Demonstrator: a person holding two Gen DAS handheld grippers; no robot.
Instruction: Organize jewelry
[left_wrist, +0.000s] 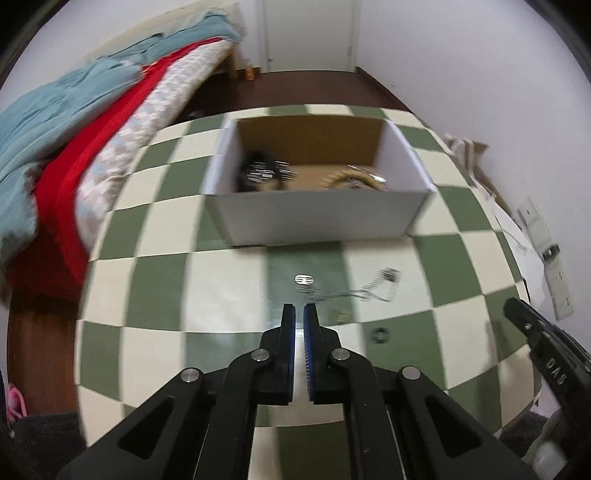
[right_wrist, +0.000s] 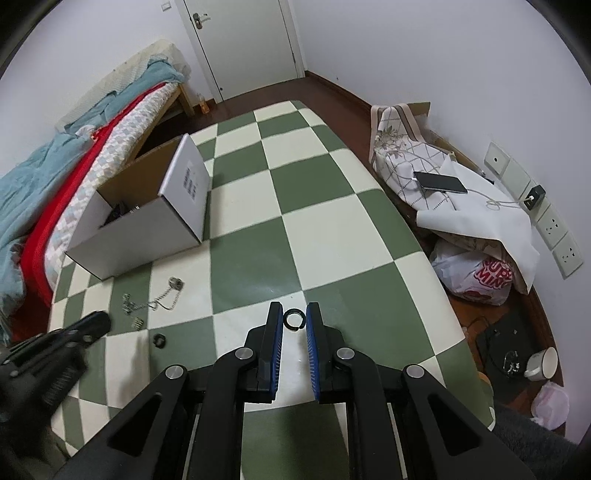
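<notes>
A white cardboard box (left_wrist: 317, 216) stands on the green-and-cream checked table, with dark and gold jewelry inside (left_wrist: 266, 171); it also shows in the right wrist view (right_wrist: 147, 225). A silver chain (left_wrist: 354, 291) and a small silver piece (left_wrist: 303, 279) lie in front of the box. A small dark ring (left_wrist: 381, 335) lies to the right. My left gripper (left_wrist: 299, 312) is nearly shut and empty, just short of the chain. My right gripper (right_wrist: 294, 314) is partly open around a black ring (right_wrist: 294, 319) lying on the table. The chain (right_wrist: 162, 299) lies to its left.
A bed with teal and red bedding (left_wrist: 74, 140) runs along the table's left side. To the right are a patterned cushion with a phone (right_wrist: 439, 182), a plastic bag (right_wrist: 476, 273), wall sockets (right_wrist: 554, 225) and a mug (right_wrist: 543, 363) on the floor.
</notes>
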